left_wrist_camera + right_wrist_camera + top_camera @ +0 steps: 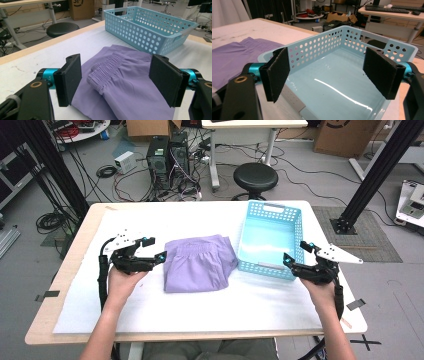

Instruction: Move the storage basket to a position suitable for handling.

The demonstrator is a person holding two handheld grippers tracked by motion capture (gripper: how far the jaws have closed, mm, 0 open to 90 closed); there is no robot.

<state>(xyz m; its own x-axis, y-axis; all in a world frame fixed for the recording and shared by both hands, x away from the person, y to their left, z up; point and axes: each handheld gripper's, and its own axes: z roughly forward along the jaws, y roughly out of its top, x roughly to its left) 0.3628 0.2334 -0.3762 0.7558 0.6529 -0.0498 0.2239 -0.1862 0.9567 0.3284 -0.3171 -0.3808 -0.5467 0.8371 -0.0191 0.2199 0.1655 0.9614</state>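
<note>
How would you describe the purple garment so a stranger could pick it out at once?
Start at the white-covered table and find the light blue perforated basket. Directly to its left lies the folded purple garment. It is the only soft cloth item, with a gathered elastic waistband.

Shorts (199,262): plain lilac. Basket (298,236): light blue, walls dotted with round holes. Table (70,265): pale wood under white cover. Stool (255,176): black.
</note>
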